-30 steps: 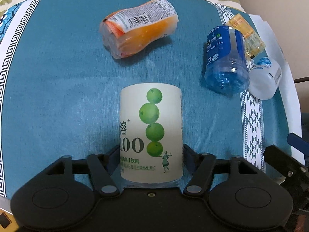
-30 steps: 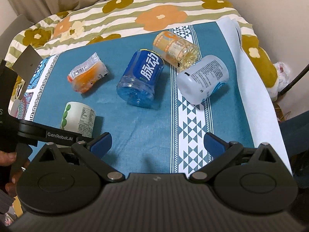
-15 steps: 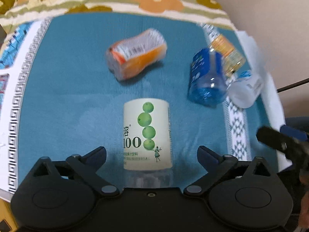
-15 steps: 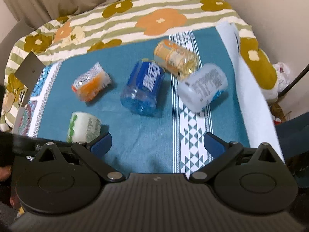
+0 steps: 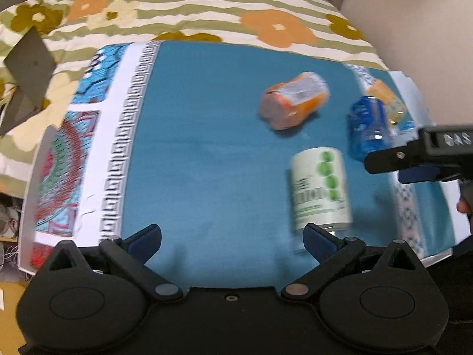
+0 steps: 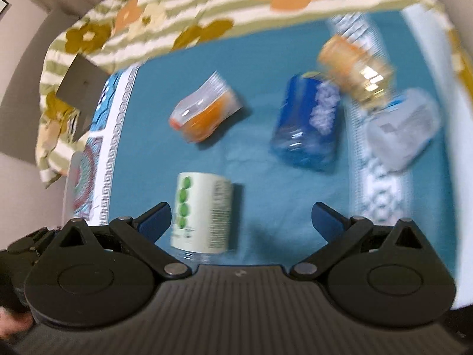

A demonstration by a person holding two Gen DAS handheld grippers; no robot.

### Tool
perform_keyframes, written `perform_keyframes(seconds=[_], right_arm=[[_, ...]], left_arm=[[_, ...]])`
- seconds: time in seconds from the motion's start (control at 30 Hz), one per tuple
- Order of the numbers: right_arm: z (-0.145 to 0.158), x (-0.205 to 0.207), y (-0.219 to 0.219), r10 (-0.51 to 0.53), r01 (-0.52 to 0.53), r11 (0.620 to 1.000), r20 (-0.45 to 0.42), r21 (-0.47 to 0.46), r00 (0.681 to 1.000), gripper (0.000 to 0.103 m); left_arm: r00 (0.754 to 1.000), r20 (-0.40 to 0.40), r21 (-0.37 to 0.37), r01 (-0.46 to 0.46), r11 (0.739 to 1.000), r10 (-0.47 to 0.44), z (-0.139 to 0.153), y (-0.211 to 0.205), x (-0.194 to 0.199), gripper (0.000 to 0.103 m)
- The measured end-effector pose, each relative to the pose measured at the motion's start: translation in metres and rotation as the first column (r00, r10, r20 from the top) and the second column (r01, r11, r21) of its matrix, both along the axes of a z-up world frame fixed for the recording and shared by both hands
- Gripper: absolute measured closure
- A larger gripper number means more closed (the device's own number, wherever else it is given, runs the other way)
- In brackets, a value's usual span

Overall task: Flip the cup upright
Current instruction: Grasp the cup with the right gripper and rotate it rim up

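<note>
Both my claws gaped, holding nothing: left gripper [image 5: 232, 236], right gripper [image 6: 241, 217]. The green-dotted cup [image 6: 204, 211] stood on the teal cloth [image 5: 207, 162] near its front edge, seemingly upright through the blur. Beyond lay the orange bottle [image 6: 204, 118], then the blue bottle [image 6: 307, 124].
</note>
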State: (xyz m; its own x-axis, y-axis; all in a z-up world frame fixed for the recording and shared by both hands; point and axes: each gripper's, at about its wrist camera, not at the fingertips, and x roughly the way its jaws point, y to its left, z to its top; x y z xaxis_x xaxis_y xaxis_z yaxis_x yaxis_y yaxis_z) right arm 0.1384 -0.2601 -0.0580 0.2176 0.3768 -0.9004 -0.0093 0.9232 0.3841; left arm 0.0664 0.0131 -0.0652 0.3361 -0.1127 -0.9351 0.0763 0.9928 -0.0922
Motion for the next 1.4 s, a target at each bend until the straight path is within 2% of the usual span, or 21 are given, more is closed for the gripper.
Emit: perform_keyframes(seconds=[0.2, 0.3, 0.57, 0.67, 0.97, 1.1, 1.17, 1.23, 1.33, 1.4], right_arm=[[-0.038, 0.029, 0.029, 0.006, 0.000, 0.999, -0.125, 0.049, 0.992, 0.000], [-0.049, 0.034, 0.037, 0.002, 0.005, 0.999, -0.150, 0.047, 0.989, 0.010], [-0.061, 0.041, 0.034, -0.042, 0.057, 0.995, -0.183, 0.076, 0.982, 0.018], [-0.065, 0.043, 0.034, -0.045, 0.065, 0.993, -0.195, 0.095, 0.980, 0.026], [-0.062, 0.040, 0.029, -0.059, 0.083, 0.989, -0.181, 0.124, 0.982, 0.031], [-0.033, 0.030, 0.030, -0.063, 0.074, 0.988, -0.082, 0.138, 0.995, 0.032], [-0.010, 0.020, 0.030, -0.070, 0.065, 0.989, 0.031, 0.133, 0.997, 0.032], [0.010, 0.003, 0.033, -0.089, 0.069, 0.992, 0.194, 0.106, 0.977, 0.031], [0.018, -0.030, 0.046, -0.100, 0.089, 0.995, 0.449, 0.046, 0.888, 0.031], [0.010, -0.048, 0.058, -0.091, 0.108, 0.994, 0.565, 0.004, 0.820, 0.030]], left_arm=[[0.999, -0.030, 0.006, -0.036, 0.999, 0.036, -0.018, 0.029, -0.007, 0.000], [0.997, -0.053, -0.013, -0.051, 0.999, 0.050, -0.026, 0.039, -0.009, 0.000], [0.996, -0.076, -0.040, -0.055, 0.998, 0.052, -0.034, 0.044, -0.008, 0.000], [0.995, -0.081, -0.046, -0.055, 0.997, 0.051, -0.034, 0.044, -0.007, 0.000], [0.995, -0.077, -0.047, -0.062, 0.997, 0.058, -0.029, 0.048, -0.004, 0.000], [0.996, -0.060, -0.043, -0.065, 0.997, 0.062, -0.019, 0.052, -0.005, 0.000], [0.997, -0.046, -0.039, -0.067, 0.997, 0.065, -0.014, 0.054, -0.006, 0.000], [0.997, -0.035, -0.037, -0.070, 0.997, 0.069, -0.012, 0.056, -0.007, 0.000], [0.996, -0.039, -0.039, -0.081, 0.996, 0.079, -0.014, 0.059, -0.008, 0.000], [0.996, -0.043, -0.035, -0.082, 0.996, 0.080, -0.017, 0.060, -0.010, 0.000]])
